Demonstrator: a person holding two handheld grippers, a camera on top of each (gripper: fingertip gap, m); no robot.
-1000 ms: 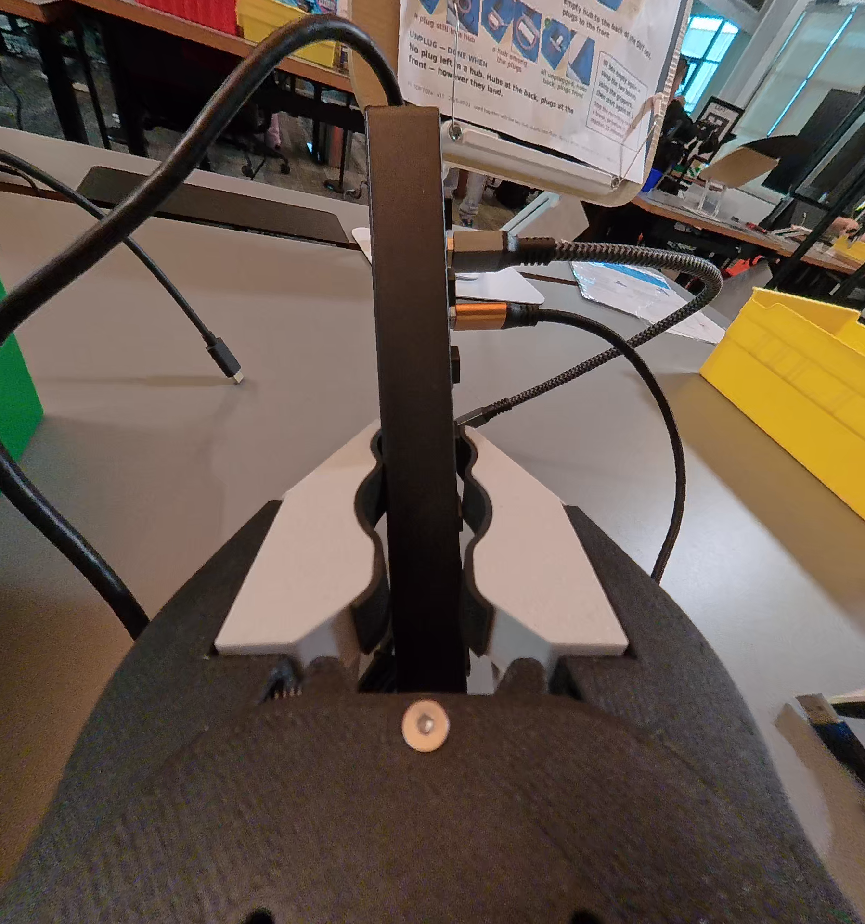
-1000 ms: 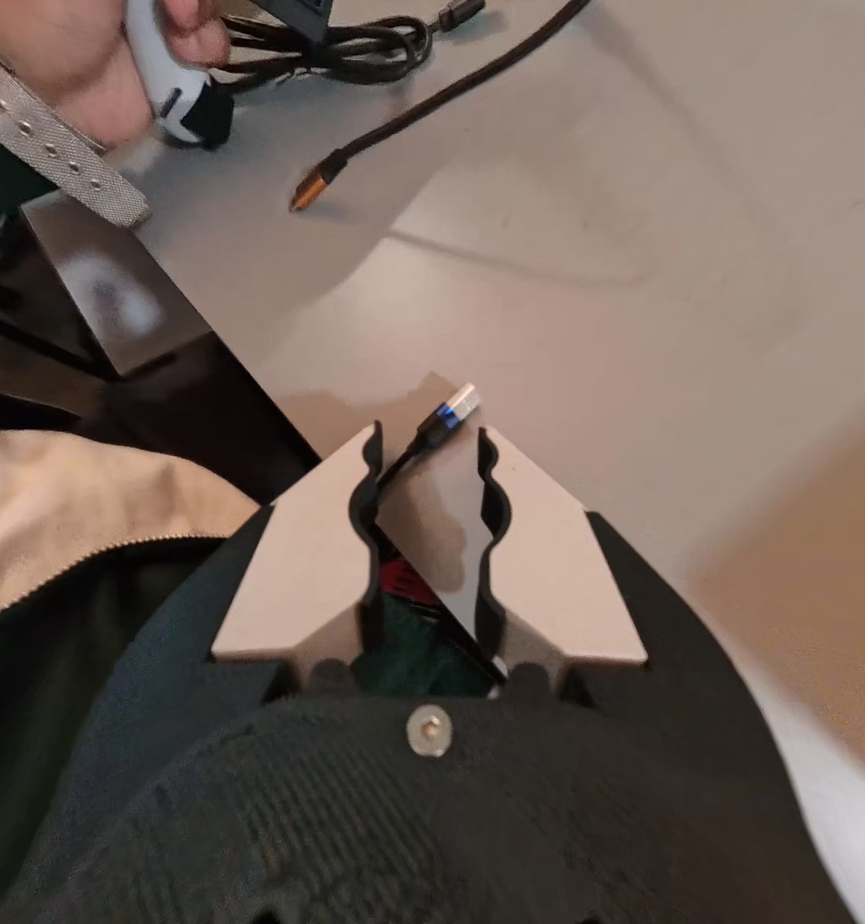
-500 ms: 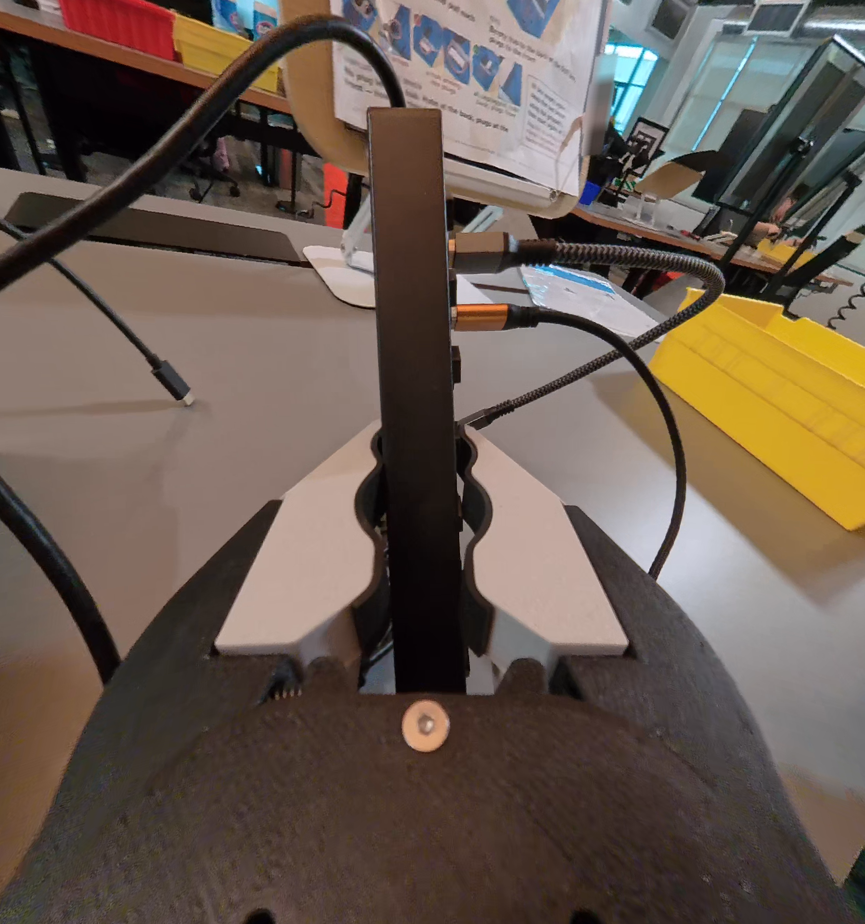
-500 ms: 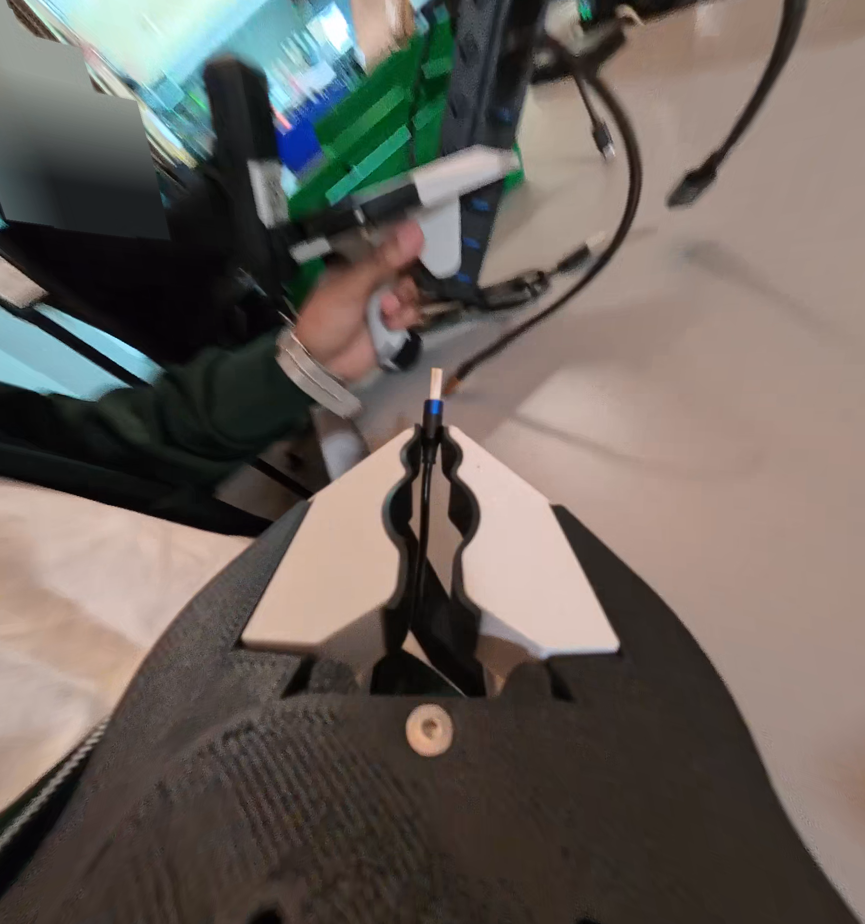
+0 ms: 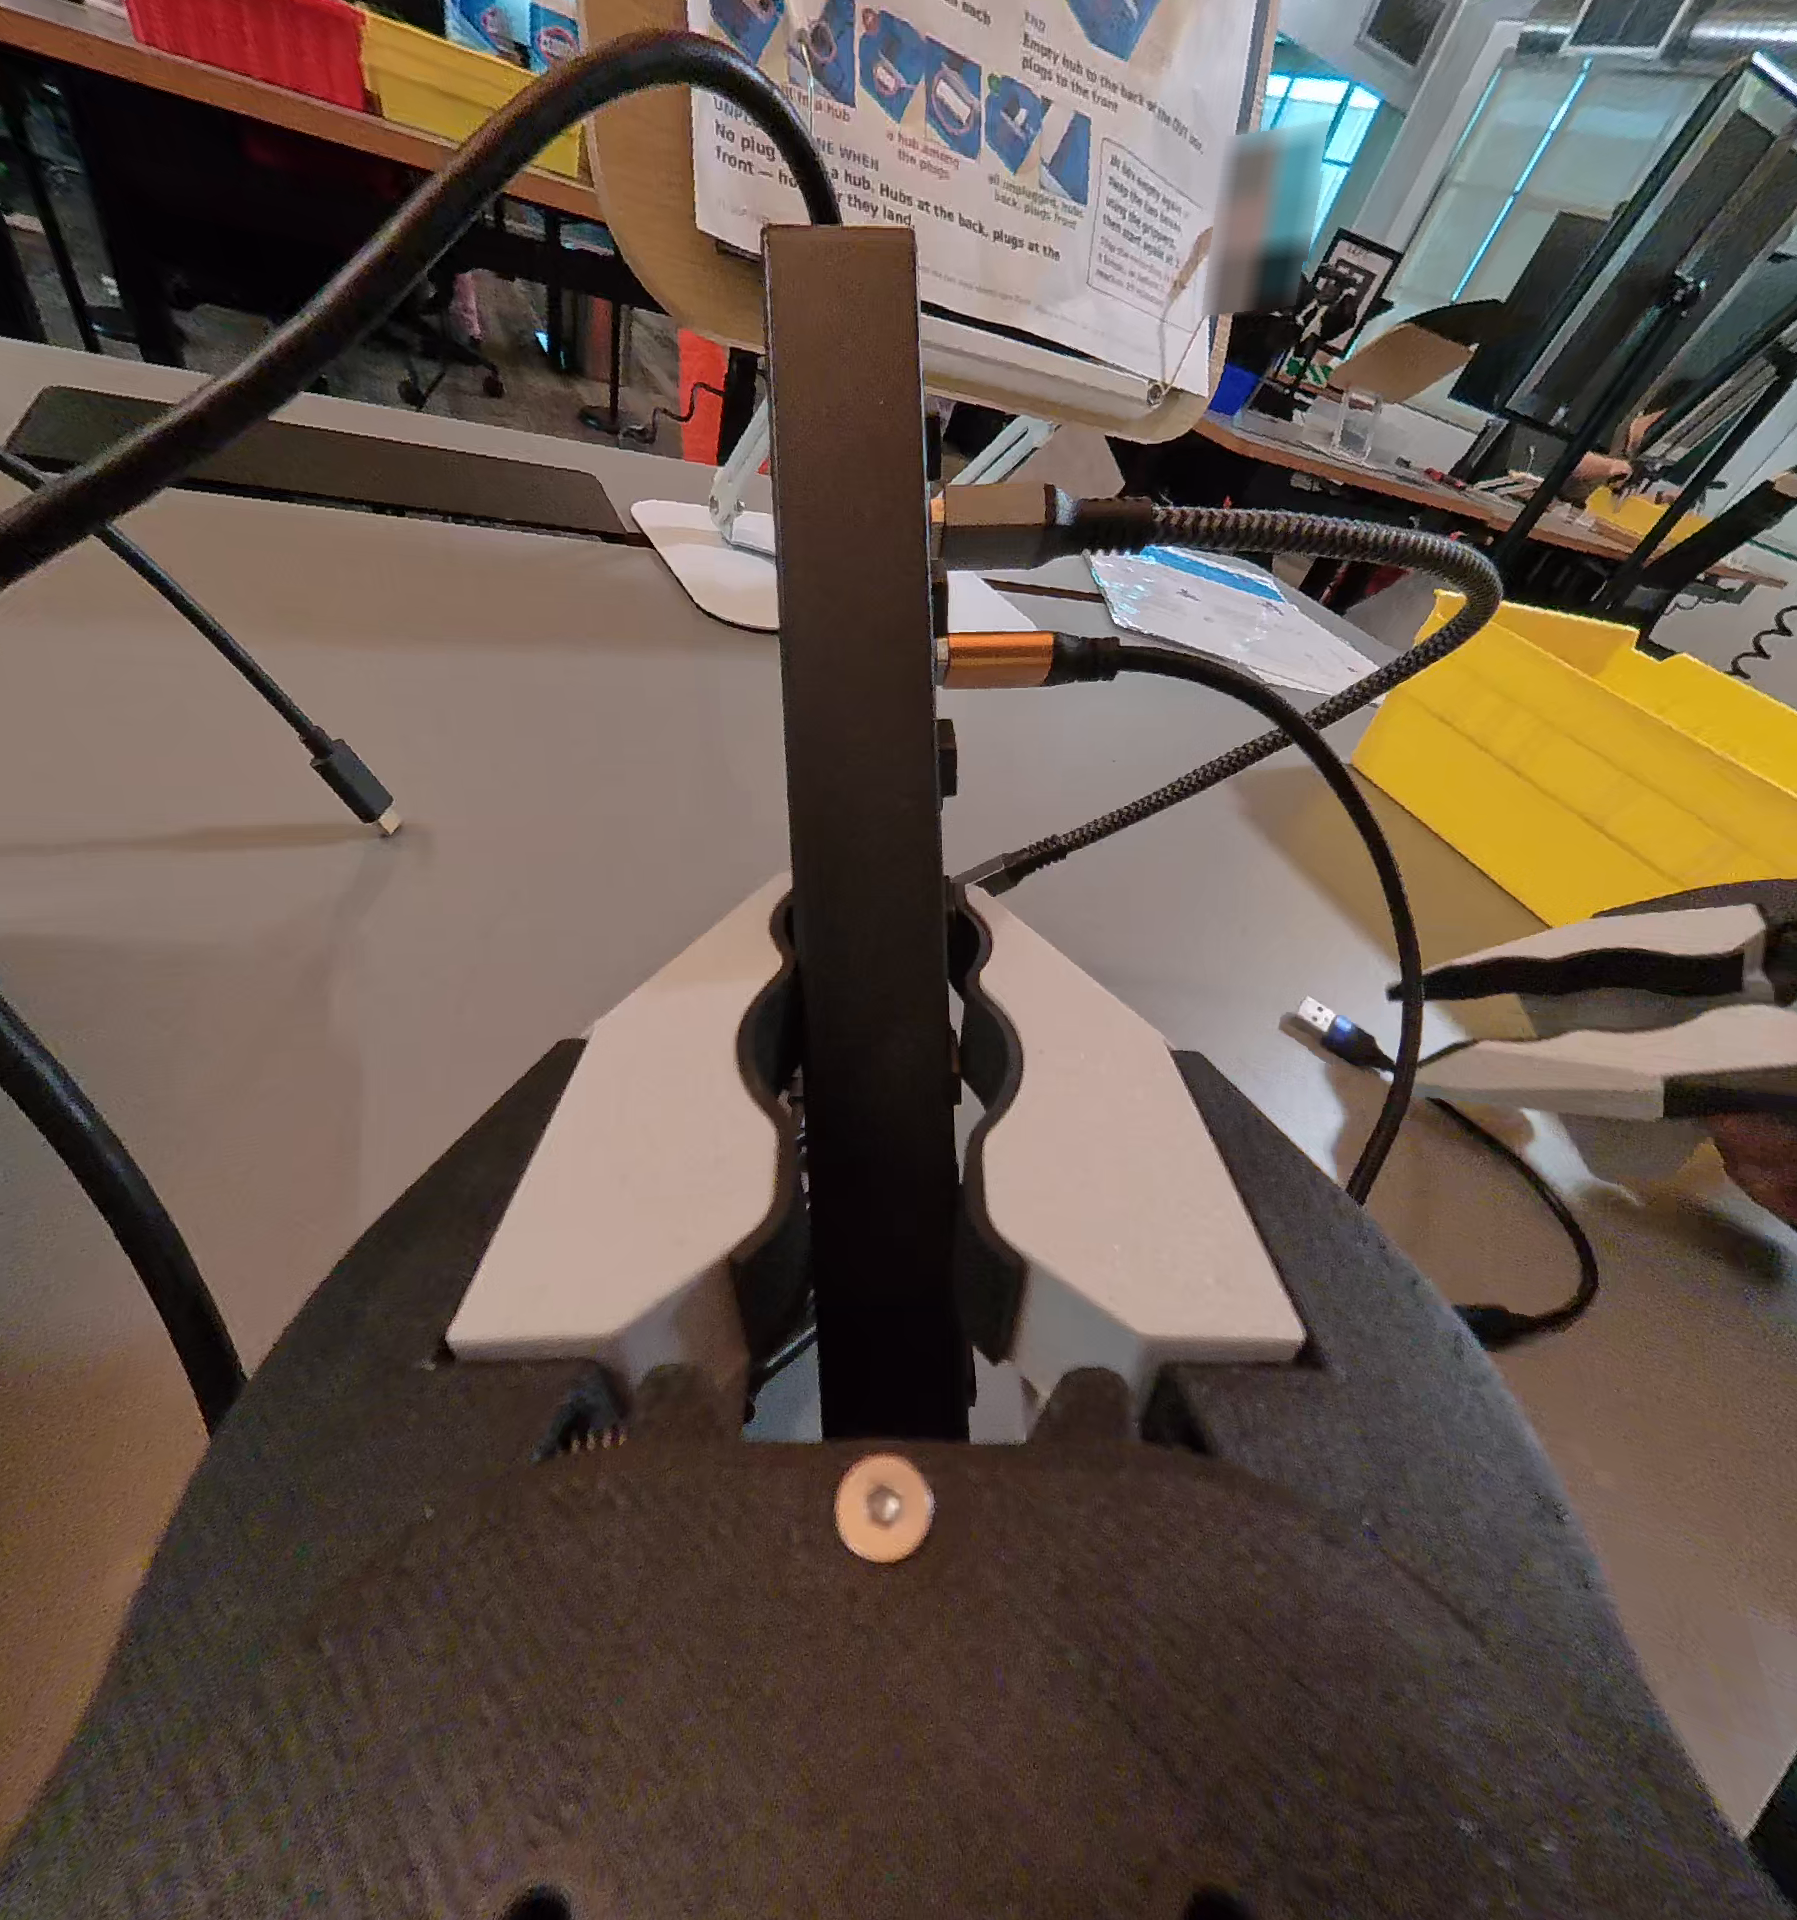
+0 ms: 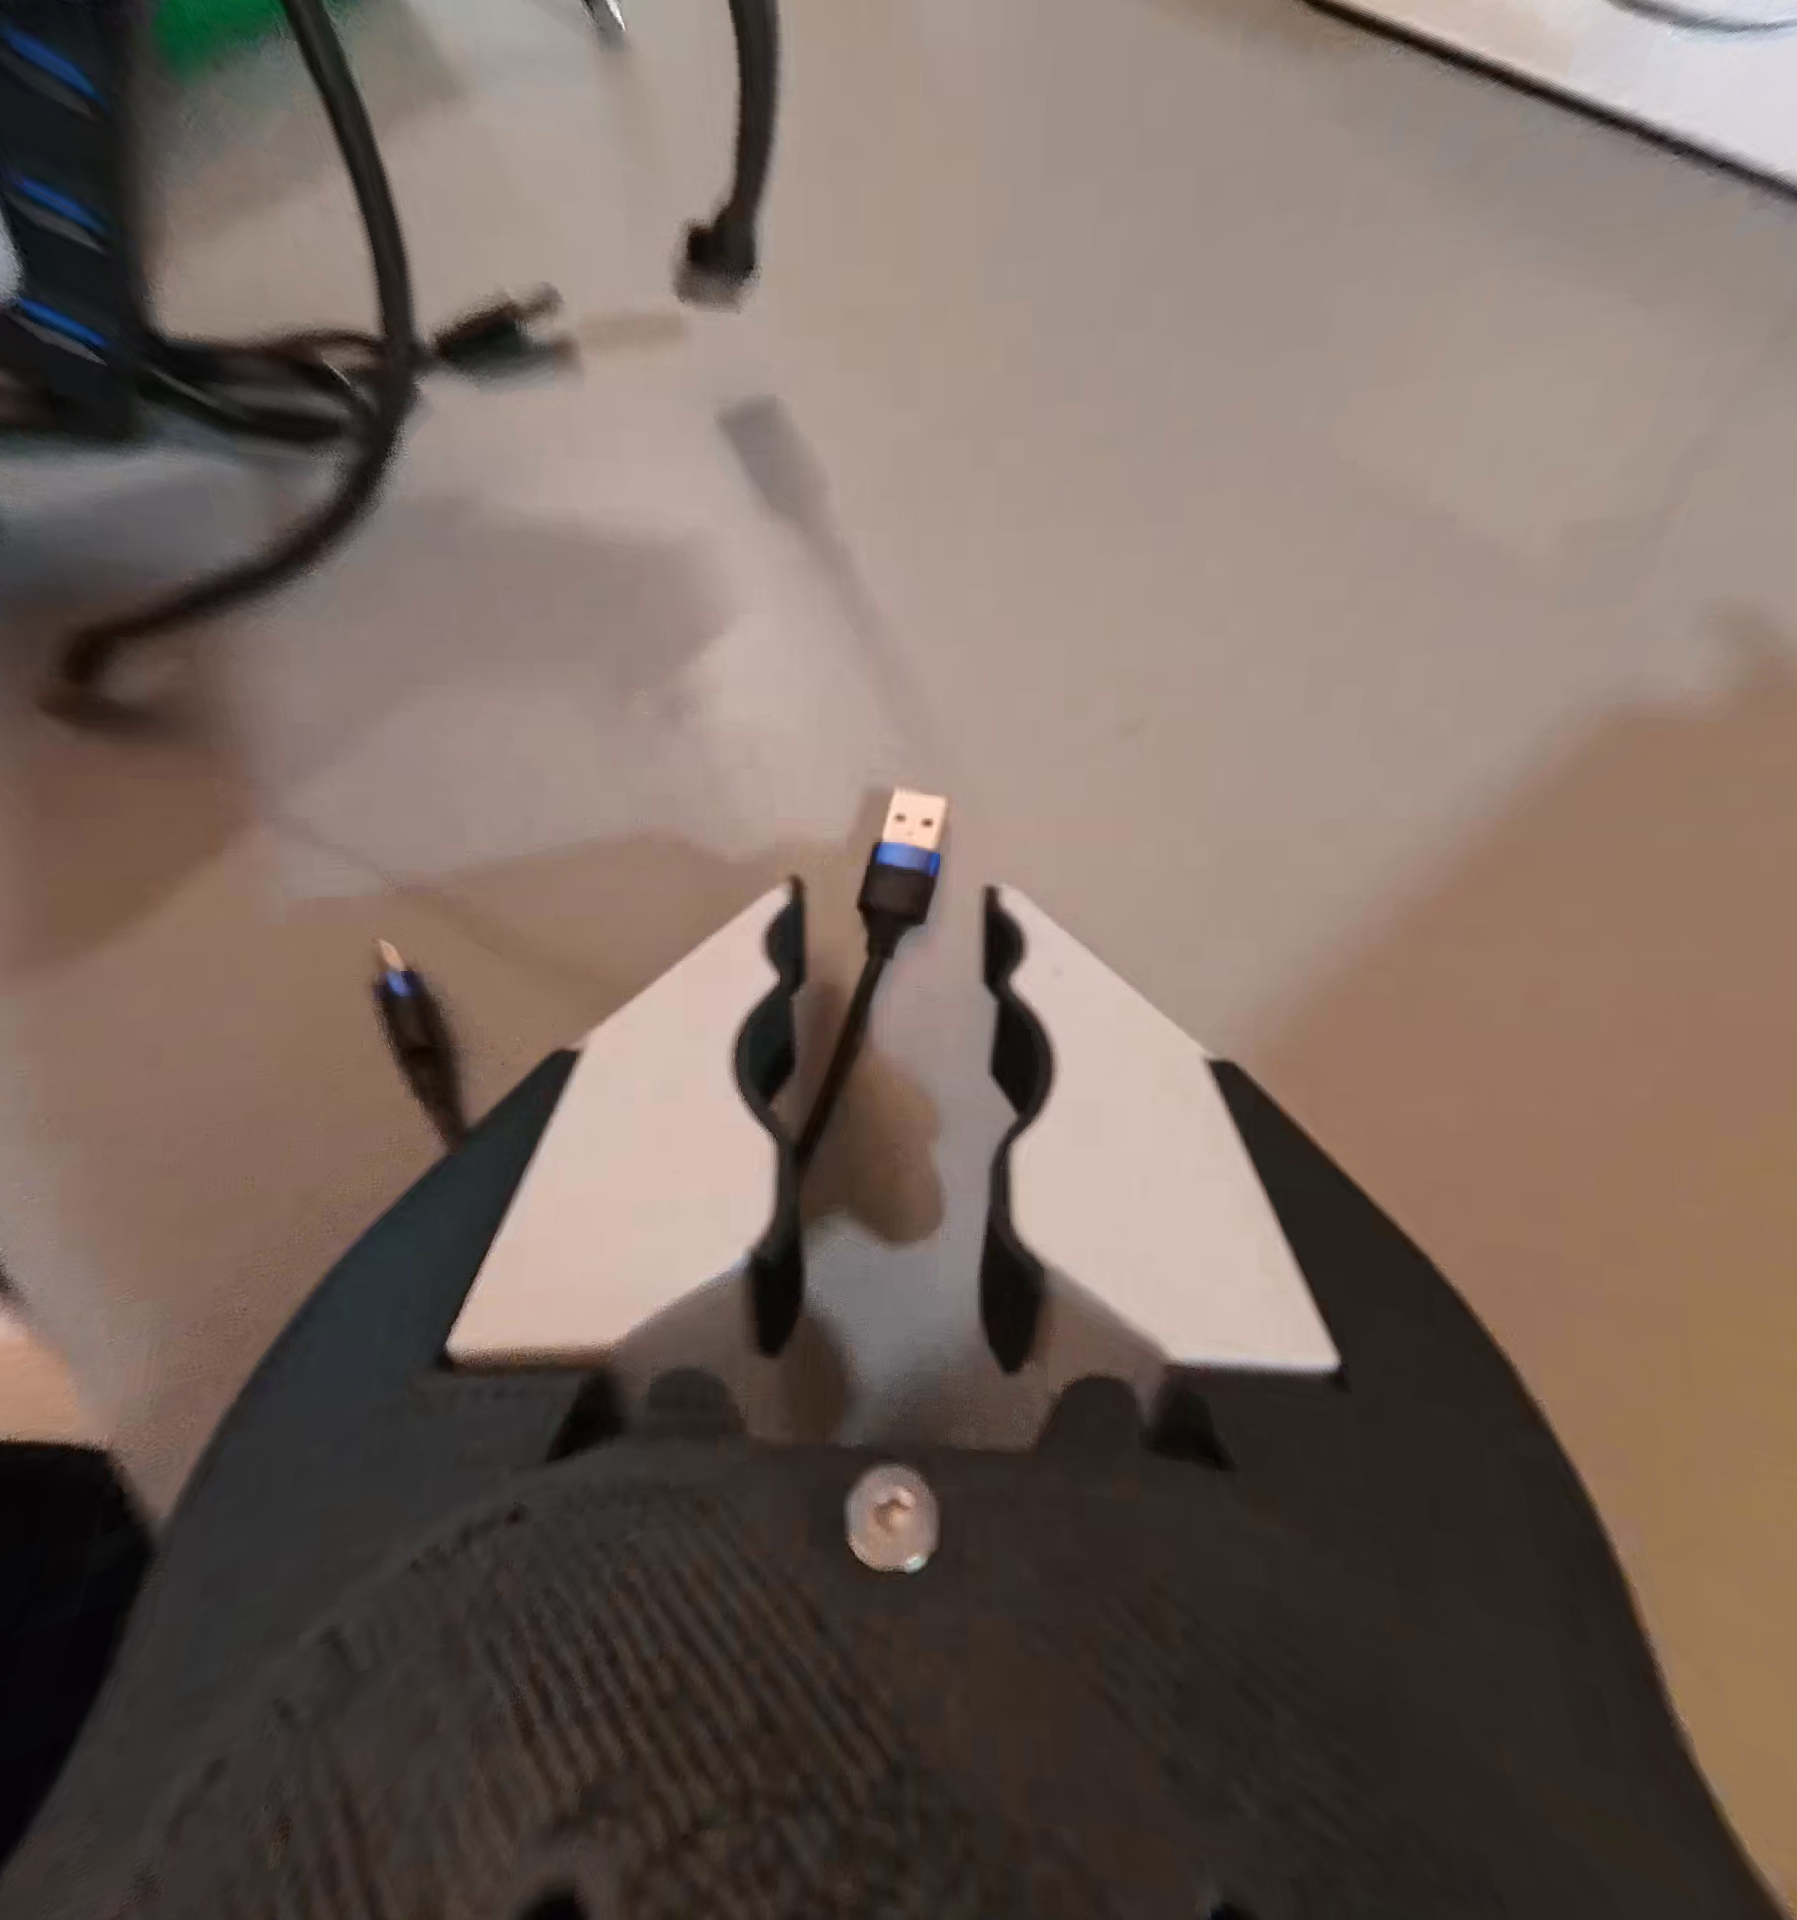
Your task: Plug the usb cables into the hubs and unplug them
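My left gripper [image 5: 873, 904] is shut on a black USB hub [image 5: 852, 582] and holds it upright above the grey table [image 5: 520, 707]. Two cables are plugged into the hub's right side: a braided cable with a grey plug [image 5: 1008, 514] and a black cable with an orange plug [image 5: 998, 660]. My right gripper [image 6: 891, 894] is open, jaws well apart. A USB-A plug with a blue collar [image 6: 904, 852] sits just ahead of its tips, and its thin black cable runs back along the left finger [image 6: 665, 1122]. The right gripper [image 5: 1413, 1029] and that plug [image 5: 1325, 1023] also show in the left wrist view.
A loose black cable end [image 5: 354, 779] hangs at the left. A yellow bin [image 5: 1600, 769] stands at the right. An instruction sheet on a stand [image 5: 977, 125] is behind the hub. A small blue-collared plug [image 6: 400, 987] lies left of my right gripper, with tangled black cables [image 6: 354, 395] farther off.
My right gripper was shut on the thin cable half a second ago and is now open, swung down toward the table. It has entered the left wrist view. The left gripper still holds the hub.
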